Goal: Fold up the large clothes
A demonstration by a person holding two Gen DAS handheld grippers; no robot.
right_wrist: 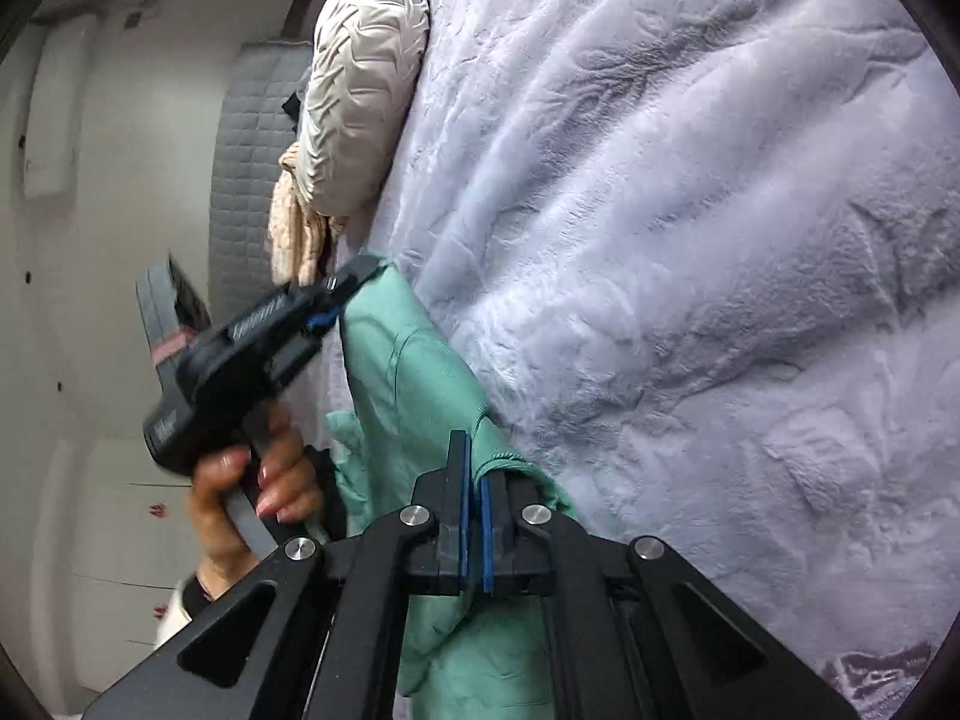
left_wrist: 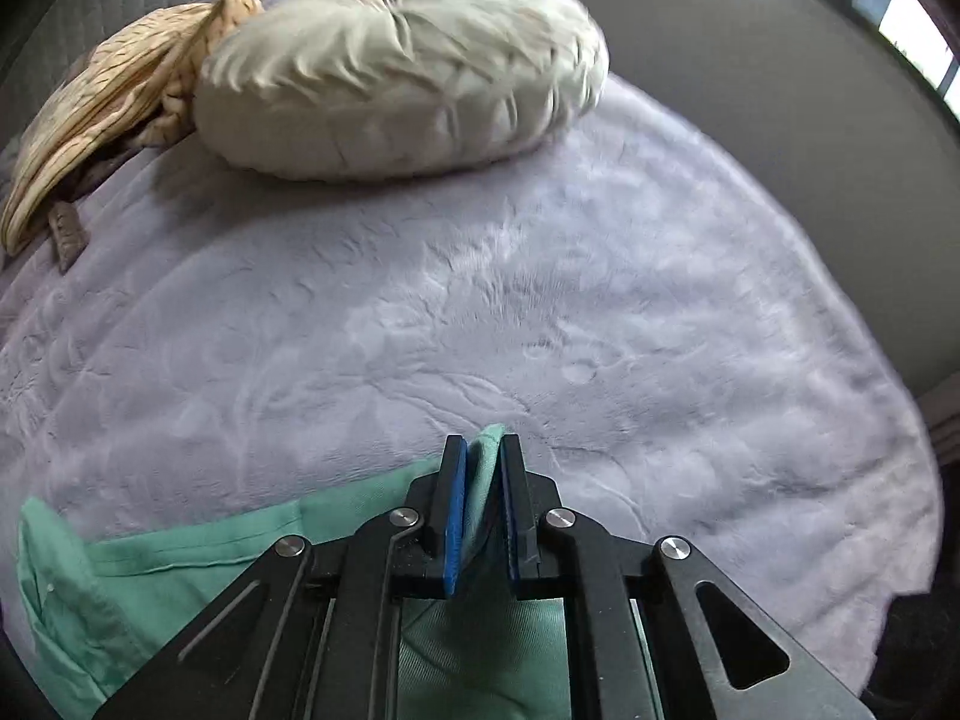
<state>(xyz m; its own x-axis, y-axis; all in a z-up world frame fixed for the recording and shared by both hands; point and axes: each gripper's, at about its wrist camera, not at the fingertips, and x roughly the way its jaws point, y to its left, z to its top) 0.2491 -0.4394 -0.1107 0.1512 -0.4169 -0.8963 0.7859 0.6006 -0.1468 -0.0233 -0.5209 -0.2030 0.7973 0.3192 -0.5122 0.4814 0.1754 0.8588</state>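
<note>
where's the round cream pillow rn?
Left wrist view: the round cream pillow lies at the far end of the lavender blanket, beside the beige knit cloth on its left, well beyond the green garment.

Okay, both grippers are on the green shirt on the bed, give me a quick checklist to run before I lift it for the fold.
1. Left gripper shut on the mint-green cotton shirt: ok, fabric is pinched between its blue-padded fingers.
2. Right gripper shut on the shirt: ok, a fold of cloth sits between the pads.
3. Fluffy lavender blanket not caught in either grip: ok as far as visible.
4. Landing area ahead free: ok, the round cream pleated cushion and the beige knitted garment lie at the far end.
5. Shirt lying flat: not ok, it is bunched between the grippers.
6. Which shirt edges are held: cannot tell.
</note>
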